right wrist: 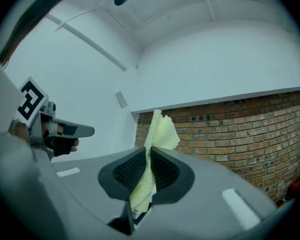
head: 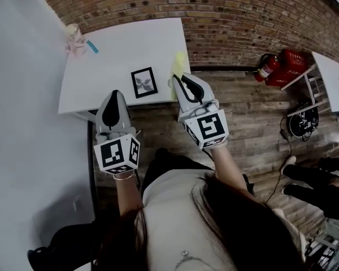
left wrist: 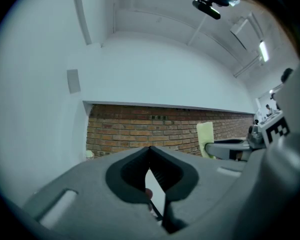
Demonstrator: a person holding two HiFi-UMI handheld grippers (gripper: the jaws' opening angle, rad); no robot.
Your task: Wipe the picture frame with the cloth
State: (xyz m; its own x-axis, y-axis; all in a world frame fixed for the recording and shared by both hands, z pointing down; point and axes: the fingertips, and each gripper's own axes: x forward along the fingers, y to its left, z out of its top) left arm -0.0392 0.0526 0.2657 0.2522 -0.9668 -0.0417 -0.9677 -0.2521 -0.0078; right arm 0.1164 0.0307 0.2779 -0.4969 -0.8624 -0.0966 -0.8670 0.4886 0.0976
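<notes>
Frame (head: 144, 82) flat on counter (head: 124, 44), nothing touching it. Right tongs (head: 177, 79) just right of frame, clamped on yellow cloth (right wrist: 160, 131). Left tongs (head: 114, 95) below-left of frame, shut, empty. Guessing approach step; next, bring cloth down onto frame.

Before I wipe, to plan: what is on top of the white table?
A black picture frame lies flat; a pinkish object and blue strip sit at the table's far corner. The yellow cloth covers part of its edge.
</notes>
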